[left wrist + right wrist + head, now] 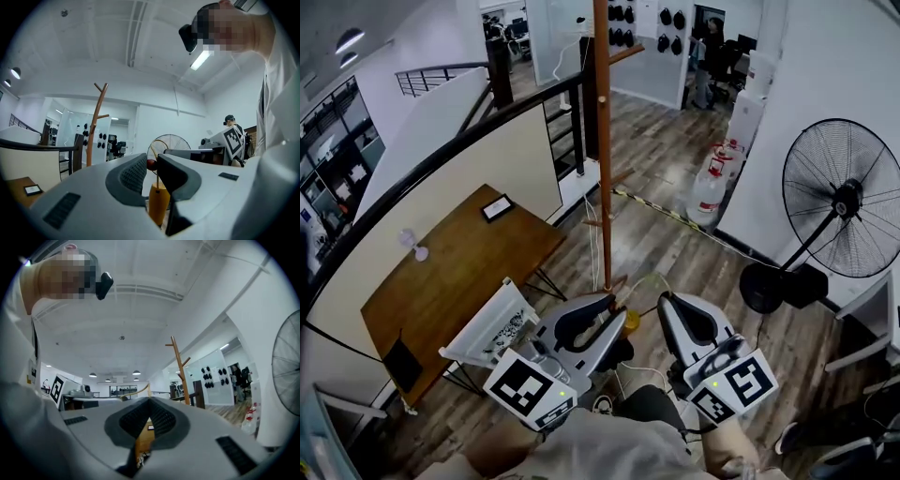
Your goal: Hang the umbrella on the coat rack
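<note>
The wooden coat rack [602,141] rises just beyond both grippers; its forked top shows in the left gripper view [96,122] and in the right gripper view [180,366]. My left gripper [612,306] is shut on the umbrella [631,321], an orange piece with a thin yellowish curved hook above it. Between the left jaws I see the orange part [158,204] and a small red knob [151,164]; the remainder of the umbrella is hidden. My right gripper [666,302] is close to the right of it, and its jaws [150,401] meet with nothing held.
A large black floor fan [844,202] stands to the right. A wooden table [459,272] and a black railing [441,155] lie to the left, with a white folding frame [492,323] near the left gripper. A white water jug [708,192] and striped floor tape [675,216] lie beyond.
</note>
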`<state>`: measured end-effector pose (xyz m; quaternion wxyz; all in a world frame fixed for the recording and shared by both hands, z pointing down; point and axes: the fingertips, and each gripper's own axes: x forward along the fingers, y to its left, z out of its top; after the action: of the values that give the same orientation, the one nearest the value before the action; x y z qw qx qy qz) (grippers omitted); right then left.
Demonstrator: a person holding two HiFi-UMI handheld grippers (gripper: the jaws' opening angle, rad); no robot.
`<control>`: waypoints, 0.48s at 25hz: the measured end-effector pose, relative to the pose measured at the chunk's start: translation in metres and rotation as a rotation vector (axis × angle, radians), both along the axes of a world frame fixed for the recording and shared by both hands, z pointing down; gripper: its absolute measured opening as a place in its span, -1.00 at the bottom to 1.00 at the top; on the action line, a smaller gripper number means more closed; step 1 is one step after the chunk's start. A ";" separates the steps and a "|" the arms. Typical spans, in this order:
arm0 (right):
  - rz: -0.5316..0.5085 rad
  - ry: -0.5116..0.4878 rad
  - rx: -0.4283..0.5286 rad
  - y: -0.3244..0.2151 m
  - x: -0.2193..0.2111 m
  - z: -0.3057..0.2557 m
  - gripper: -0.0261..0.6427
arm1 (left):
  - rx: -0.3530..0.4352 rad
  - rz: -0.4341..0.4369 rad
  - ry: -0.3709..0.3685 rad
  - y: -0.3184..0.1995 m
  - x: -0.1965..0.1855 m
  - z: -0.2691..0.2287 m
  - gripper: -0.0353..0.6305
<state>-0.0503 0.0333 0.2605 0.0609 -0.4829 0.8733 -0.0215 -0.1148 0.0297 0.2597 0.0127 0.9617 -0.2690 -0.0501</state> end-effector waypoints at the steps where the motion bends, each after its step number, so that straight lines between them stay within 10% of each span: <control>1: -0.001 0.003 -0.002 -0.007 0.000 0.000 -0.91 | -0.003 0.000 0.002 -0.007 0.000 -0.001 -0.66; 12: -0.062 -0.001 0.006 -0.107 0.026 0.011 -0.91 | -0.010 -0.041 -0.009 -0.096 0.026 0.011 -0.66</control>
<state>-0.0240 -0.0740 0.2718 0.0621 -0.4556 0.8877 -0.0212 -0.0889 -0.0660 0.2708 0.0152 0.9562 -0.2888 -0.0446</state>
